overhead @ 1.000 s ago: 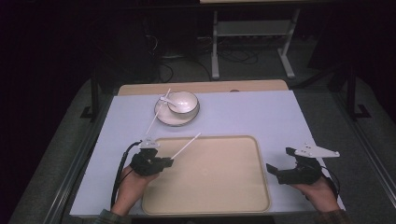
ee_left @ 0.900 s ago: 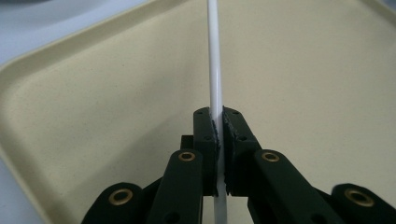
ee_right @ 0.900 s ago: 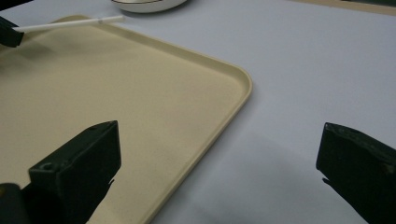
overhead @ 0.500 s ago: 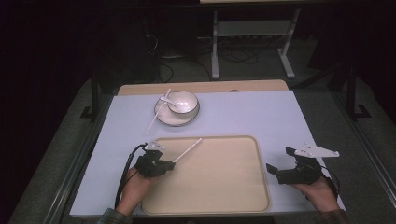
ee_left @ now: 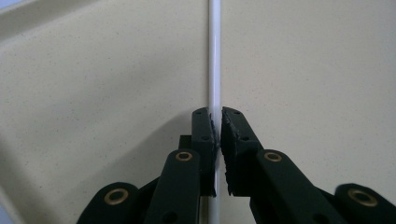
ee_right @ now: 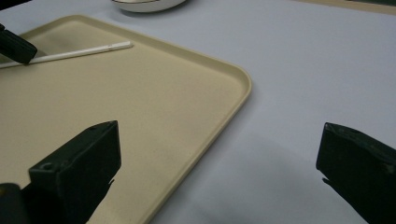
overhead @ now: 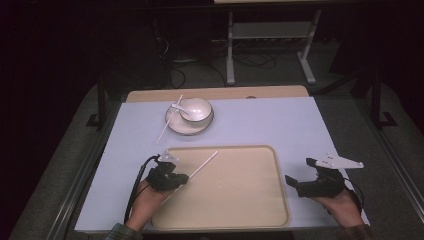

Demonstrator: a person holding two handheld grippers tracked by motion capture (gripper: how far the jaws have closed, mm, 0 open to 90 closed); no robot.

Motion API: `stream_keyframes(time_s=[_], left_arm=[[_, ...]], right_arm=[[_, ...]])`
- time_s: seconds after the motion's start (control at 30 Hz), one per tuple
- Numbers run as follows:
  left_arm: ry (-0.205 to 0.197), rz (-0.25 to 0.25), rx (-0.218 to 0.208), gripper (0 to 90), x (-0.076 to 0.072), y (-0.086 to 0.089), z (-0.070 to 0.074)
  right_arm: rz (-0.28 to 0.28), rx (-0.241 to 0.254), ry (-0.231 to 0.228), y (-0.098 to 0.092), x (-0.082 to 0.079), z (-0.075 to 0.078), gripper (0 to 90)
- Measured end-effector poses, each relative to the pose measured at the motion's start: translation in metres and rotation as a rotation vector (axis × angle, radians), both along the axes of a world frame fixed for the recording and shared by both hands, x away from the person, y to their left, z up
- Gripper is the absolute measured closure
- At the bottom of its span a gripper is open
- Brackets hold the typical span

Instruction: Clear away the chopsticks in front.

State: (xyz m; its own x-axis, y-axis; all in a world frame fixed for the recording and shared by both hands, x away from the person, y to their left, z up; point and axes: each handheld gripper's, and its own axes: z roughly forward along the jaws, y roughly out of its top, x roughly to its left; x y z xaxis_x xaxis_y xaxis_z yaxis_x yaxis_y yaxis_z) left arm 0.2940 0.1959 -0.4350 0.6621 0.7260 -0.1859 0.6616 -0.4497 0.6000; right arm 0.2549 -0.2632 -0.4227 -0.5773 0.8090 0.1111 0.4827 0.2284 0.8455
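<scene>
Where left gripper clamps it: chopstick slim, white, straight.

The near end of the white stick is hiding between the left gripper's black pads, and its far end is running off the picture's top; the bowl is getting cut off at the top edge; the tray is running off the left side.
</scene>
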Motion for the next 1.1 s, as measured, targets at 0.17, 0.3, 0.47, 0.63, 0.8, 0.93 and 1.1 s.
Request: stream_keyframes(time_s=[0.17,0.3,0.47,0.63,0.8,0.93,1.1], left_arm=[[0.000,0.001,-0.002,83.1,0.000,0.000,0.000],[-0.019,-0.010,-0.011,81.3,-0.001,0.000,0.004],[-0.043,-0.029,-0.026,84.9,0.002,-0.002,0.013],[-0.062,-0.068,-0.032,89.5,0.012,-0.012,0.022],[-0.063,-0.106,-0.016,89.6,0.022,-0.025,0.025],[-0.068,-0.134,-0.013,89.6,0.033,-0.037,0.028],[-0.076,-0.160,-0.024,89.6,0.047,-0.053,0.028]], right_arm=[[0.000,0.000,0.000,0.000,0.000,0.000,0.0],[0.000,0.001,-0.003,0.000,0.000,0.000,0.0],[-0.001,-0.001,0.001,0.000,0.000,0.000,0.0],[-0.002,-0.003,0.001,0.000,0.000,0.000,0.0],[-0.005,-0.002,0.002,0.000,0.001,0.000,0.0],[-0.004,-0.004,0.003,0.000,0.001,-0.001,0.0],[-0.009,-0.002,0.002,-0.001,0.000,-0.001,0.0]])
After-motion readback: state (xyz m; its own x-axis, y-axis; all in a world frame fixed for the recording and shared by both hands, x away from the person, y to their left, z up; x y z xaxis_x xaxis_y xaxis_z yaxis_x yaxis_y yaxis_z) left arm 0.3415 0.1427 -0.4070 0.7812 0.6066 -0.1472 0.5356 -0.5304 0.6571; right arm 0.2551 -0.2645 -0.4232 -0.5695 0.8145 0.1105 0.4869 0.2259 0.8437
